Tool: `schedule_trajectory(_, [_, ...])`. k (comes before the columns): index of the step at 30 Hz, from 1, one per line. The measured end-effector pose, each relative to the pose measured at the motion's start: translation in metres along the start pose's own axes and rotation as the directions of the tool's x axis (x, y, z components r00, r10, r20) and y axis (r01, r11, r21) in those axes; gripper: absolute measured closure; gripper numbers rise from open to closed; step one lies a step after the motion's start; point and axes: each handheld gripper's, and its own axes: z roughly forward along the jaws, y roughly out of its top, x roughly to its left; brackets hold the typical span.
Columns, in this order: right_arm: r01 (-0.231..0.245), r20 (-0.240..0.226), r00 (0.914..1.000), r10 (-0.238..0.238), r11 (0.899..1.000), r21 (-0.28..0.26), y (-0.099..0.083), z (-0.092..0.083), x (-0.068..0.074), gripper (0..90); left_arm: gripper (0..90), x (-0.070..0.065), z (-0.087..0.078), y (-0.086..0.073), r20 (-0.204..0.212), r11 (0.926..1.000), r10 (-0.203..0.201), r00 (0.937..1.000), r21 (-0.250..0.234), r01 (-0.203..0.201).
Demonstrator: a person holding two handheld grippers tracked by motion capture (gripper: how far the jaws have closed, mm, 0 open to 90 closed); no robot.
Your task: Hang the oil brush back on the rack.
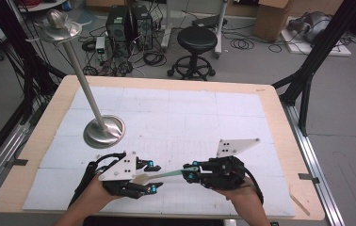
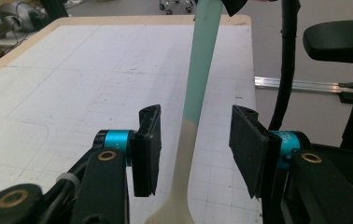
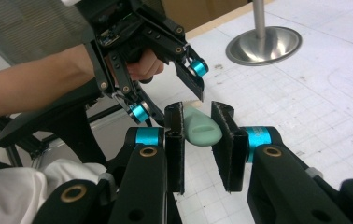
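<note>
One spatula [image 1: 164, 175] lies level, green handle toward right tool [image 1: 189, 172] pinching it; left tool [image 1: 153, 176] spread.

High view: from above the near edge, facing forward and down over the whole table [image 1: 270, 110]. Gripper views: very close, low, each along own jaws. Shared by all three: the spatula [image 1: 166, 174] [image 2: 198, 93] [image 3: 201, 129] and the white table top.

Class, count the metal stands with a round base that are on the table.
1. The metal stand is on the left half of the table, beyond the left gripper; its pole leans up and away to a dish at the top.
</note>
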Motion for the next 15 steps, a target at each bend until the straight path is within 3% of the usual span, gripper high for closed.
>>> schedule_trajectory(9, [-0.054, 0.020, 0.9983, 0.054, 0.998, 0.008, 0.0021, 0.0016, -0.0005, 75.4, 55.0, 0.0001, 0.0040, 0.0002, -0.055, 1.0000, 0.000, 0.9985, 0.008, 0.000])
schedule_trajectory(15, [-0.068, 0.013, 0.9976, 0.068, 0.998, 0.001, 0.0006, 0.0063, -0.0032, 75.4, 56.9, -0.0014, 0.0098, -0.0001, -0.061, 0.9998, 0.009, 0.9981, 0.020, -0.007])
